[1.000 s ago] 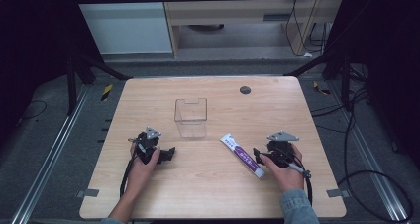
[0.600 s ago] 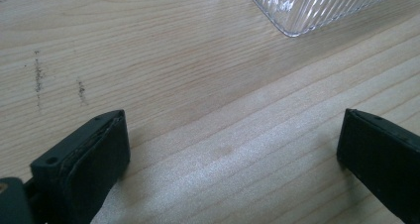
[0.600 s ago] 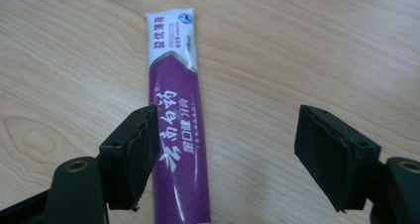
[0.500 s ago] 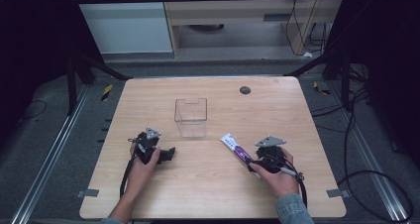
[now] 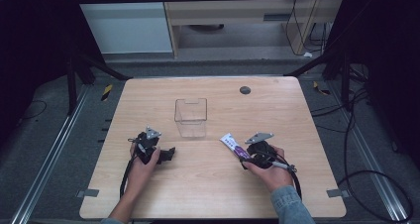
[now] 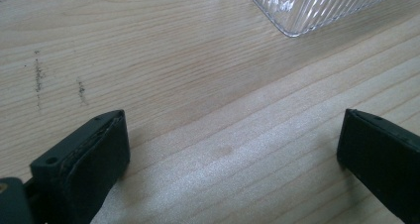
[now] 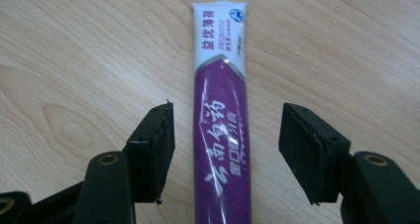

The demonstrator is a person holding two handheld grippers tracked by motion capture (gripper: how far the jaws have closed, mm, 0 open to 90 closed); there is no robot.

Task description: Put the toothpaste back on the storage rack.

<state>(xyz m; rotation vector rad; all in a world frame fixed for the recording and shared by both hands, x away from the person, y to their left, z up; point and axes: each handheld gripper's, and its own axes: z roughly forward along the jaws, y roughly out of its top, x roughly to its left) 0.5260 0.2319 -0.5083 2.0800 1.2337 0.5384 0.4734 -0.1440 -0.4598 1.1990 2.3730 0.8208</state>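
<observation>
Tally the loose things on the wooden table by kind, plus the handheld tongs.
Purple and white toothpaste tube: 1
Clear ribbed plastic box: 1
Handheld black tongs: 2, left and right
Total: 4

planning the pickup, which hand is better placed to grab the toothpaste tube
Right. The right gripper already straddles the purple toothpaste tube, its jaws just closing in with gaps on both sides. The left gripper stands open over bare table beside the clear container.

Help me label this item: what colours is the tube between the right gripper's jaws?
The tube is purple with a white end, clearest in the right gripper view.
</observation>
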